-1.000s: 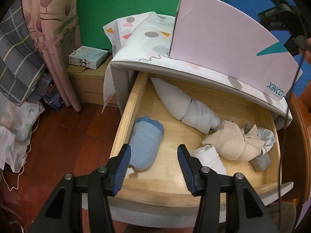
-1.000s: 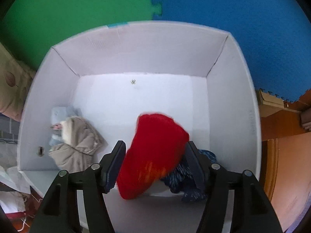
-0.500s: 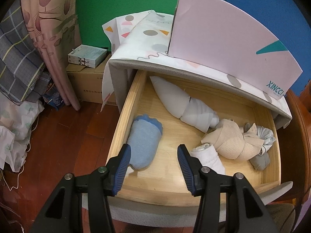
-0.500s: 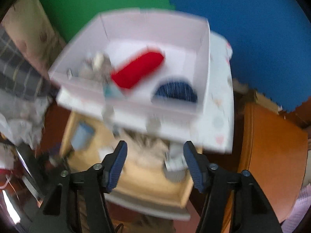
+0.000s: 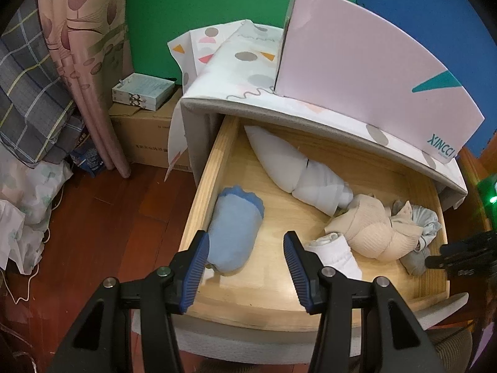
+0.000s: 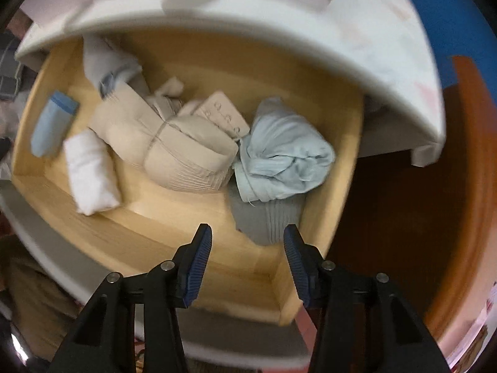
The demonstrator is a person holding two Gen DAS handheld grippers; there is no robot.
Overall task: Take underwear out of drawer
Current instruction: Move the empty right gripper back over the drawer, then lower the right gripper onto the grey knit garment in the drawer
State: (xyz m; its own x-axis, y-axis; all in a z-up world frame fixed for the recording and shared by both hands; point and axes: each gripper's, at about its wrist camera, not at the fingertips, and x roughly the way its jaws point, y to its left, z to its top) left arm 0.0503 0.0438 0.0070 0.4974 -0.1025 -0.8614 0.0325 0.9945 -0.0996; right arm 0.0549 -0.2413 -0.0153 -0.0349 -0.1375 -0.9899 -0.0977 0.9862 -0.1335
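The right gripper points down over the front right corner of the open wooden drawer. Its jaws are closing with nothing between them, and the pads touch nothing. Just beyond its tips lies a grey ribbed garment, with a pale blue bundle resting on it. To the left of that sits a beige bra, rolled up with its hook strip showing, then a white roll and a light blue roll near the left wall. This view is blurred.

The left gripper hangs over the drawer's front edge, jaws apart and empty. Through its fingers the same underwear shows inside the drawer: the light blue roll against the left side, the white roll, the beige bra, and a long white rolled piece toward the back. The right gripper's black frame enters at the right edge.

On the cabinet top stands a pink cardboard box on a patterned cloth.
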